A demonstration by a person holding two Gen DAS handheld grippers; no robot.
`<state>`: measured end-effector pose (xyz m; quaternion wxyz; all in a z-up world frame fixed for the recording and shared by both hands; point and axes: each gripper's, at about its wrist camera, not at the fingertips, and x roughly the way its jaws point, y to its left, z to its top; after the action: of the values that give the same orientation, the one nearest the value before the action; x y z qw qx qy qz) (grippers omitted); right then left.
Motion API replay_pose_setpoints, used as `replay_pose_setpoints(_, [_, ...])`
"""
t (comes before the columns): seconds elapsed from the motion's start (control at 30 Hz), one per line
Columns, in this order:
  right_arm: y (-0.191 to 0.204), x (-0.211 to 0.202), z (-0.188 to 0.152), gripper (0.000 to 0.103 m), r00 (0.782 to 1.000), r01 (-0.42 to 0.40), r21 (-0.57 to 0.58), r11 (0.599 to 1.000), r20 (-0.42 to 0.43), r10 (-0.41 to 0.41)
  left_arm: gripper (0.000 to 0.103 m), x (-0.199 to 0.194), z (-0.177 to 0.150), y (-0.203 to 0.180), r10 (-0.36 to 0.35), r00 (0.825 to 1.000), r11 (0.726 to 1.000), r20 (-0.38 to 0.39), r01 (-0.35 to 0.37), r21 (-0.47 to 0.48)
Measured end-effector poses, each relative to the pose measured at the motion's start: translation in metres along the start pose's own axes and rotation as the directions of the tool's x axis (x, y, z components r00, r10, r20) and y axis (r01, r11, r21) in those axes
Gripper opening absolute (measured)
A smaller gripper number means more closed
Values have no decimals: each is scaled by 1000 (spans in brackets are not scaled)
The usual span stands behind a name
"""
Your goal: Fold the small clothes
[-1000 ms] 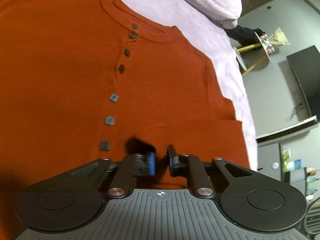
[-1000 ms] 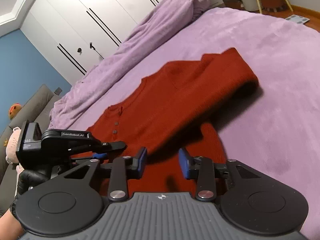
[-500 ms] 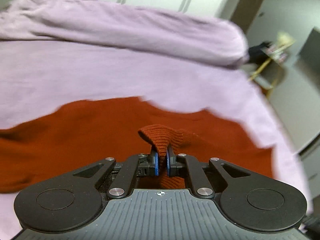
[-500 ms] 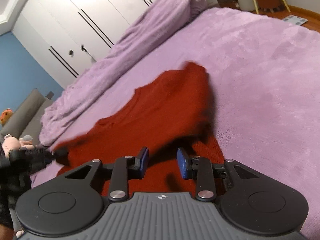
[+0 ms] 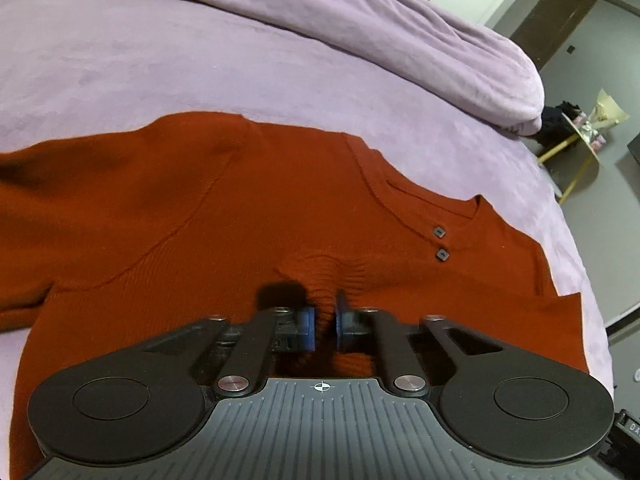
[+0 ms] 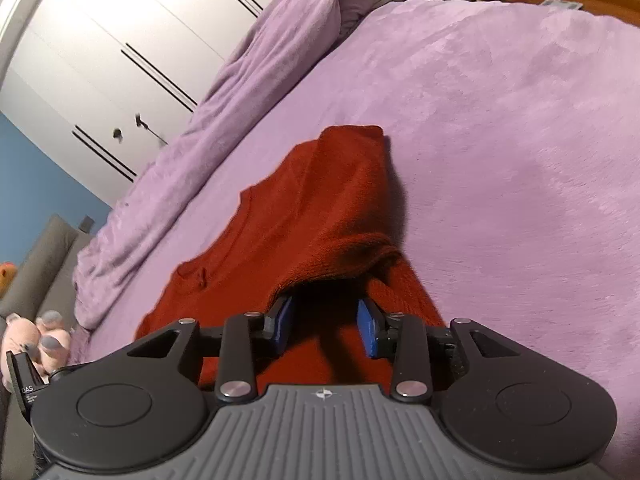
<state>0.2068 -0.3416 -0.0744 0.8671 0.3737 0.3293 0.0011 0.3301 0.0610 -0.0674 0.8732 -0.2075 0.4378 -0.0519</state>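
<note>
1. Rust-red knitted button-front sweater (image 5: 240, 208) lies on the lilac plush bed (image 5: 160, 60), a sleeve folded across.
2. Left hand-held gripper (image 5: 324, 322) pinches its cuff.
3. Right hand-held gripper (image 6: 326, 322) is opening; the sleeve fold drapes just ahead.

Sweater (image 5: 168, 208) hem hidden under left gripper (image 5: 324, 322); sleeve cut off left.

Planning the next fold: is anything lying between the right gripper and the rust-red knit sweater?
Nothing visible. The right gripper, its jaws opening, sits just over the rust-red knit sweater on the purple bedspread, a fold of fabric right at its fingertips.
</note>
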Motion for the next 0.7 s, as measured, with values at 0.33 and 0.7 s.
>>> replay_pose_setpoints(0.33, [-8, 22, 8, 46, 996, -80, 195, 978, 59, 69, 10, -58, 44, 3, 62, 985, 994, 162, -75, 77])
replay_pose_setpoints(0.7, [8, 13, 27, 5, 995, 77, 68, 995, 53, -80, 10, -34, 23, -4, 122, 984, 973, 129, -144, 182])
